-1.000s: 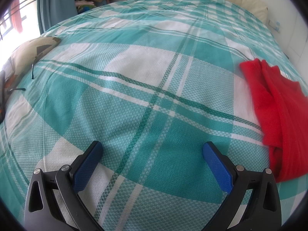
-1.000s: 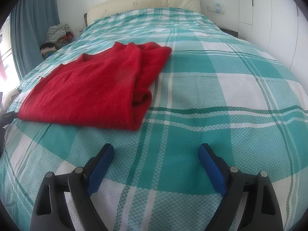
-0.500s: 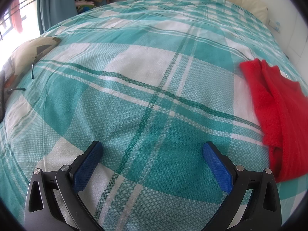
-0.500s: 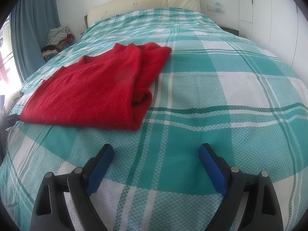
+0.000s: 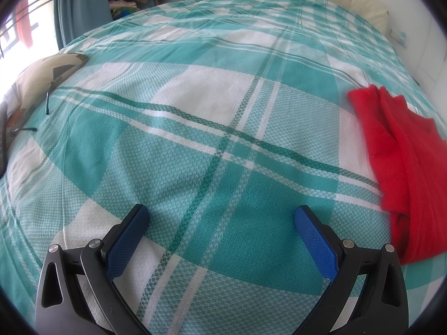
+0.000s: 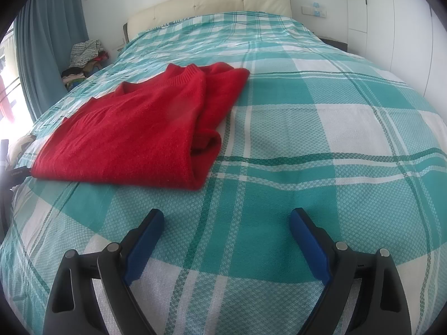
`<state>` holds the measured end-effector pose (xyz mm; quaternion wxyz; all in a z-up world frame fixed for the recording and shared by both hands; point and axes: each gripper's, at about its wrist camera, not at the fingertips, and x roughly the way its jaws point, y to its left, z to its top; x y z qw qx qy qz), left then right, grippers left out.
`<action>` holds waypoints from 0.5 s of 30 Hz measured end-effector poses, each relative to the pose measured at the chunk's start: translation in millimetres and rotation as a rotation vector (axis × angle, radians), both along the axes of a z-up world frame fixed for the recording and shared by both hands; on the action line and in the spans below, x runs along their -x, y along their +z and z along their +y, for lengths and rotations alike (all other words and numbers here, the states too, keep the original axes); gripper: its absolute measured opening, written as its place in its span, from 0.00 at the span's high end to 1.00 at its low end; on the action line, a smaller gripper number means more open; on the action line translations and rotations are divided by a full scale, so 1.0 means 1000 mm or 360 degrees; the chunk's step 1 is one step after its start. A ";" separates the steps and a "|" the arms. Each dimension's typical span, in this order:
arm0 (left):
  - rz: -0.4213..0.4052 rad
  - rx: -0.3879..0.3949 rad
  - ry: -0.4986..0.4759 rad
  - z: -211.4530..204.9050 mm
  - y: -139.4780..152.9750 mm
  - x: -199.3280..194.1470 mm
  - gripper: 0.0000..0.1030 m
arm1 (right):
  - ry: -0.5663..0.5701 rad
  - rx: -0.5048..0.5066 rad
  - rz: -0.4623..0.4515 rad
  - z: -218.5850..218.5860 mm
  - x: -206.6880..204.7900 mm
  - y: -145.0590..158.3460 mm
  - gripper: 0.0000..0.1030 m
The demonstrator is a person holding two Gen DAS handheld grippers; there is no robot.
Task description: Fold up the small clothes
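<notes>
A red knitted sweater (image 6: 145, 131) lies folded on the teal-and-white checked bedspread (image 6: 307, 128), its collar toward the headboard. In the right wrist view it sits ahead and to the left of my right gripper (image 6: 226, 217), which stands open over bare bedspread with nothing between its blue pads. In the left wrist view the same sweater (image 5: 405, 162) shows at the right edge, partly cut off. My left gripper (image 5: 220, 215) hangs open above the bedspread (image 5: 195, 139), well left of the sweater, holding nothing.
A cream headboard (image 6: 212, 2) closes the far end of the bed. A pile of clothes (image 6: 83, 58) sits by the blue curtain (image 6: 47, 50) at the left. A beige cushion (image 5: 42, 75) lies at the bed's left edge. White wardrobe doors (image 6: 396, 14) stand to the right.
The right wrist view has shifted slightly, so the sweater and headboard sit a little lower in the picture. The left wrist view is unchanged. Both grippers stay open.
</notes>
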<state>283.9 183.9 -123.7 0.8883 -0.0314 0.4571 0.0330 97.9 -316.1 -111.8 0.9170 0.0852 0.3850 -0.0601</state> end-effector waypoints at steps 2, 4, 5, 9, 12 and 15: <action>0.0000 0.0000 0.0000 0.000 0.000 0.000 0.00 | 0.0003 -0.0012 -0.0006 -0.001 0.001 0.001 0.12; -0.0001 0.0000 0.0000 0.000 0.000 0.000 0.00 | 0.0005 -0.0022 -0.0011 -0.001 0.002 0.001 0.12; -0.0001 0.0000 0.0000 0.000 0.000 0.000 0.00 | 0.0006 -0.0025 -0.0013 -0.001 0.002 0.001 0.12; 0.0000 0.0000 0.0000 0.000 0.000 0.000 0.00 | 0.0010 -0.0041 -0.0016 -0.002 0.003 0.001 0.11; 0.0000 0.0000 0.0000 0.000 0.000 0.000 0.00 | 0.0014 -0.0051 -0.0019 -0.002 0.003 0.001 0.11; 0.0000 0.0000 0.0000 0.000 0.000 0.000 0.00 | 0.0017 -0.0065 -0.0024 -0.003 0.003 0.001 0.11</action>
